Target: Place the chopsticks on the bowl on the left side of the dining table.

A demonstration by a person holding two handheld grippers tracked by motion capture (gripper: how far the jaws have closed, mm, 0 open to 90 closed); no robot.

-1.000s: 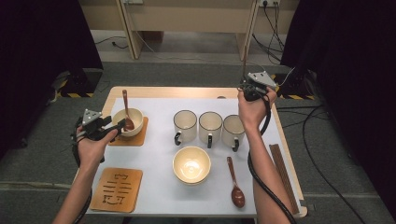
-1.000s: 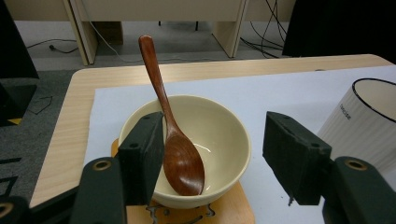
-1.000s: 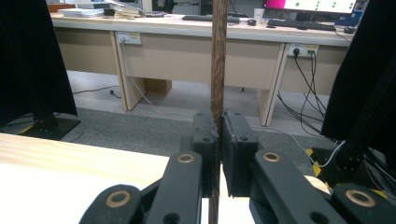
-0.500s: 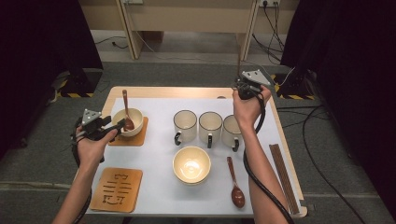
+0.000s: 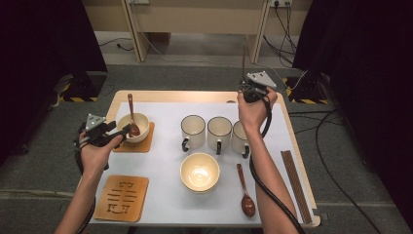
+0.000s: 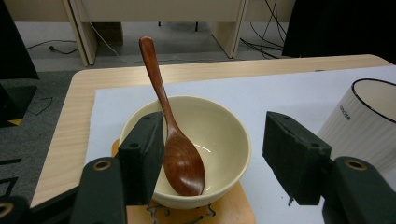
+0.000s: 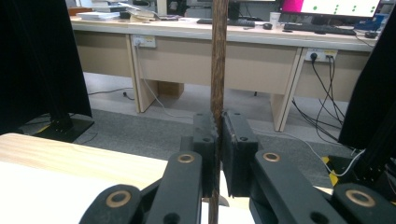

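My left gripper (image 5: 125,130) (image 6: 217,158) is open at the near side of a cream bowl (image 5: 140,122) (image 6: 219,135) that stands on a wooden coaster (image 5: 145,145) (image 6: 233,212). A dark wooden spoon (image 5: 131,114) (image 6: 180,154) leans in that bowl, handle pointing up and away, and the jaws flank the bowl without touching the spoon. My right gripper (image 5: 245,87) (image 7: 219,140) is raised over the table's far edge and is shut on a dark chopstick (image 5: 243,61) (image 7: 218,56), which it holds upright.
Three white mugs (image 5: 193,130) (image 5: 219,131) (image 5: 239,139) stand in a row mid-table. A second cream bowl (image 5: 199,171) and another spoon (image 5: 245,192) lie nearer me. Chopsticks (image 5: 294,185) rest along the right edge, and a second coaster (image 5: 122,197) sits front left.
My right gripper has drifted a little to the left with the chopstick. The left gripper has stayed by the bowl.
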